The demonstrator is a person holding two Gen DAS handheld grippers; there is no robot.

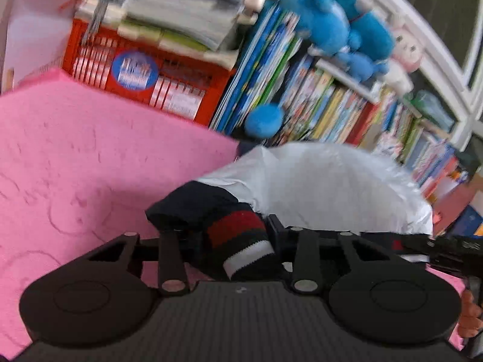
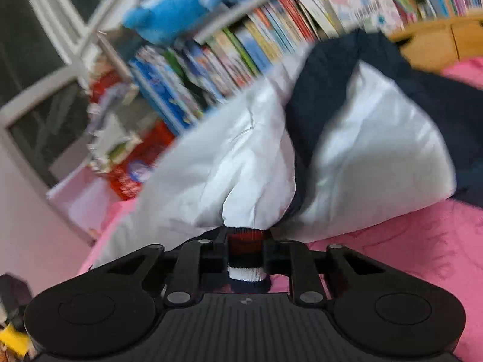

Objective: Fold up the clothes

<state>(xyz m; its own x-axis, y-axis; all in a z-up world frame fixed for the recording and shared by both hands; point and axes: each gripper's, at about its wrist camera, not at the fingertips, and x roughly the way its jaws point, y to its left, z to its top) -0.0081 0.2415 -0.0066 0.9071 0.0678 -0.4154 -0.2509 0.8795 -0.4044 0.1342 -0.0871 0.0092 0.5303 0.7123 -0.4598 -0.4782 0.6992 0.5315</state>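
Note:
A white and navy jacket point(image 1: 326, 187) lies bunched on a pink bed cover point(image 1: 75, 157). Its sleeve ends in a cuff point(image 1: 241, 241) striped red, dark and white. In the left wrist view that cuff fills the gap between the jaws of my left gripper point(image 1: 226, 232), which is shut on it, the navy sleeve bulging out to the left. In the right wrist view my right gripper point(image 2: 244, 241) is shut on another striped cuff point(image 2: 244, 256), and the white sleeve point(image 2: 241, 166) of the jacket point(image 2: 377, 138) rises straight from its jaws. Both views are blurred.
Behind the bed stands a shelf of books point(image 1: 332, 102) with blue plush toys point(image 1: 332, 24) on top. A red crate point(image 1: 145, 72) carries stacked papers at the back left. A wooden rail point(image 2: 437, 42) shows at the far right. A hand point(image 1: 471, 310) holds a black gripper part at the right edge.

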